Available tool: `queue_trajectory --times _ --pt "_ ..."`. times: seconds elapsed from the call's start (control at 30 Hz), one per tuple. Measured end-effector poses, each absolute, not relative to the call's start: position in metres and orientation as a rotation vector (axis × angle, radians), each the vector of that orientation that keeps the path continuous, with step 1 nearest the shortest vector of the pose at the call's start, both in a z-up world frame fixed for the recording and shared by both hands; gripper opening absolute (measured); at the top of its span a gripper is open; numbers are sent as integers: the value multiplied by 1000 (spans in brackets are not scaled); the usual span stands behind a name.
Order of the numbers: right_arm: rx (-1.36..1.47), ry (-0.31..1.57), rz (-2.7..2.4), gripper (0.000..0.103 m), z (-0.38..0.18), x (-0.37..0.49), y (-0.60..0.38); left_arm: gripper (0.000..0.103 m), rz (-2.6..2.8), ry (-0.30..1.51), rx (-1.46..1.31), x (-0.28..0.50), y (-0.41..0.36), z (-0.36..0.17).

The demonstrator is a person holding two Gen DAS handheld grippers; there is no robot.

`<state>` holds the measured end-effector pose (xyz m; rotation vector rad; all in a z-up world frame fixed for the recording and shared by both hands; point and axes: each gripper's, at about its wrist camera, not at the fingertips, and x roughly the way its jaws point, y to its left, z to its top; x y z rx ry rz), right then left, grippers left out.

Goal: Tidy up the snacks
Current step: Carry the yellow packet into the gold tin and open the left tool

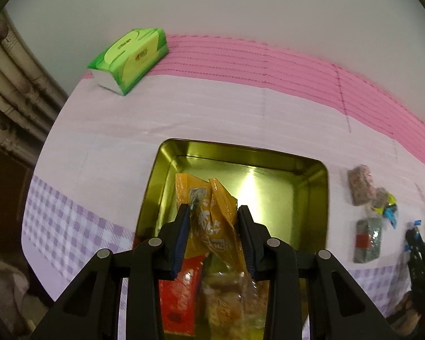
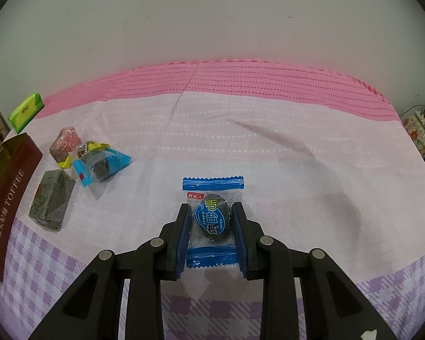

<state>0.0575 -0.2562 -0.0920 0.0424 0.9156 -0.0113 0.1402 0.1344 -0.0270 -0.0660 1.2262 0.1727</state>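
In the left wrist view my left gripper (image 1: 213, 212) is shut on an orange snack packet (image 1: 209, 221) and holds it over the gold tin (image 1: 311, 175), which holds a red packet (image 1: 178, 297) and a clear-wrapped snack (image 1: 226, 297). In the right wrist view my right gripper (image 2: 211, 211) is around a blue-wrapped candy (image 2: 212, 218) lying on the cloth, its pads (image 2: 185, 226) against the wrapper's sides. Loose snacks lie at the left: a pink one (image 2: 66, 141), a yellow one (image 2: 85, 148), a blue one (image 2: 102, 167) and a dark block (image 2: 52, 198).
A green tissue pack (image 1: 130, 59) lies at the table's far left; it also shows in the right wrist view (image 2: 25, 112). The tin's brown "TOFFEE" side (image 2: 8, 198) stands at the left. Several loose snacks (image 1: 368, 212) lie right of the tin. A white wall runs behind the table.
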Motion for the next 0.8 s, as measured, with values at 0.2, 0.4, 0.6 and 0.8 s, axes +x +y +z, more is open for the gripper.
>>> queue_trajectory --times 0.2,0.4,0.6,0.8 --pt "35 916 -16 27 -92 58 -255 35 185 1233 -27 149 139 -38" --pt "29 916 -21 27 -92 57 -254 35 197 1255 -17 155 146 -51" --pt "28 916 -20 27 -92 57 -254 35 211 1276 1 156 151 -62" --pt "26 917 -21 27 -92 57 -254 36 214 1295 22 158 154 -72"
